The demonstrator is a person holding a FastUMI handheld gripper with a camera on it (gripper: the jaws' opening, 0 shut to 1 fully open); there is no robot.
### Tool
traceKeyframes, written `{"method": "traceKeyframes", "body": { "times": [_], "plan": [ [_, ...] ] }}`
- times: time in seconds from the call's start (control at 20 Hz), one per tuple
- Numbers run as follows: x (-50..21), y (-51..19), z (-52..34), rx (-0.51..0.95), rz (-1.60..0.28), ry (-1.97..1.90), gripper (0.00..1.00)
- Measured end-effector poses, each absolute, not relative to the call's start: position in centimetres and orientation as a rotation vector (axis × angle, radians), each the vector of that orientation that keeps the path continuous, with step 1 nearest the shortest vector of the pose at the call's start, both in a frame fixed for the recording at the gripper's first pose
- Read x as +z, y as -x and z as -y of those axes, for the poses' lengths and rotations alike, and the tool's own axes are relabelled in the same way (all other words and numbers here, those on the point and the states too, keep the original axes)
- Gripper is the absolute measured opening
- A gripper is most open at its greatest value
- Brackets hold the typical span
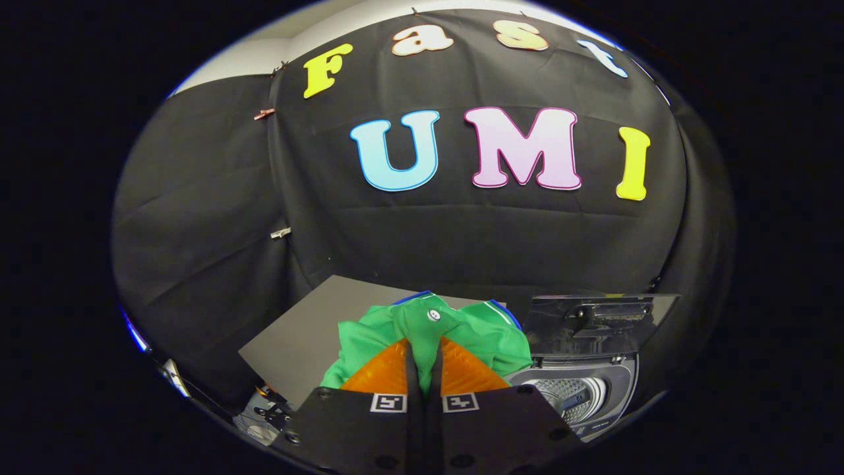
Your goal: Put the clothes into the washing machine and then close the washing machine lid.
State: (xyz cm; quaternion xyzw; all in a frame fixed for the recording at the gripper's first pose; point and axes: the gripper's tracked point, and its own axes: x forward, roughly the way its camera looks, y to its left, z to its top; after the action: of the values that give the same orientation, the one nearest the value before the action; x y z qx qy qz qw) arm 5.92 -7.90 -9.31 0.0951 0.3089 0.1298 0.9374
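Gripper [423, 359] clenched on green garment [488, 343]; loose folds could snag the washing machine [580, 392] rim beside the raised lid [597, 315].

Dark table [297, 336] under it all; the open-lidded washing machine [580, 389] sits just beside it; gripper [422, 366] pinching green cloth [488, 343]

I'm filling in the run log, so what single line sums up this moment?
gripper: shut on green garment, lifted | washing machine: beside, drum exposed | lid: open, upright | stage: garment not yet in drum
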Motion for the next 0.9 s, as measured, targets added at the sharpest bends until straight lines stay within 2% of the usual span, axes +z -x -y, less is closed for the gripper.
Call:
{"method": "traceKeyframes", "body": {
  "times": [0.45, 0.9],
  "plan": [
    [-8.3, -7.1, 17.6, 0.264, -0.594, -0.208, 0.05],
    [-10.8, -7.9, 26.6, 0.248, -0.616, -0.223, 0.05]
  ]
}}
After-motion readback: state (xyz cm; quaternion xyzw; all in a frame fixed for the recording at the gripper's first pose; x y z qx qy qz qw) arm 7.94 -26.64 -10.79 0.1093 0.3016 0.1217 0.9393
